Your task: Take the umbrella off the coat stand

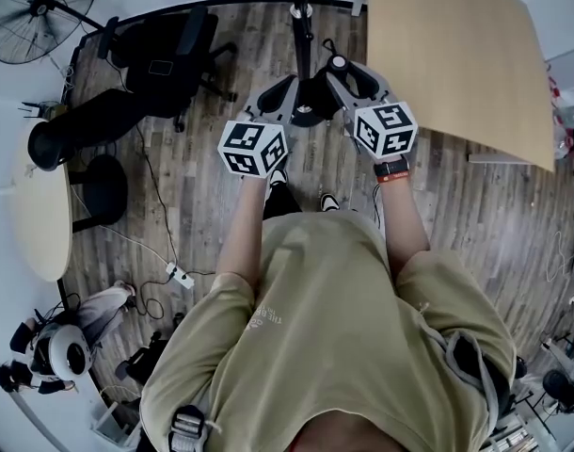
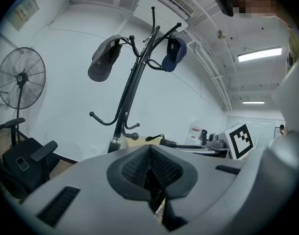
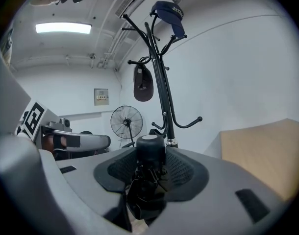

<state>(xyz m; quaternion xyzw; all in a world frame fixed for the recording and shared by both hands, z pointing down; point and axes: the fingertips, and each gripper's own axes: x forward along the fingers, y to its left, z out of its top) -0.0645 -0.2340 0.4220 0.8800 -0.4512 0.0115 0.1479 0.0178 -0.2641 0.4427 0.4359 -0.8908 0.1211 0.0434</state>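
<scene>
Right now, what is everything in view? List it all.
umbrella: 1, black, folded, clamped by both hand-held grippers
coat stand: 1, black, ahead
caps: 2, grey and blue, on the stand's upper hooks
pedestal fan: 1, black, left of stand
office chair: 1, black, left floor
round table: 1, pale, far left
wooden tabletop: 1, light brown, right
power strip: 1, white, on floor
T-shirt: 1, olive, on person
hand-held grippers: 2, grey; left, right, both shut on umbrella

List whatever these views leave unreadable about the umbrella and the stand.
Umbrella: most of its length, hidden between the fingers of the right gripper, right gripper view.
Coat stand: base, behind the left gripper, left gripper view.
Wall notice: print too small, right gripper view.
</scene>
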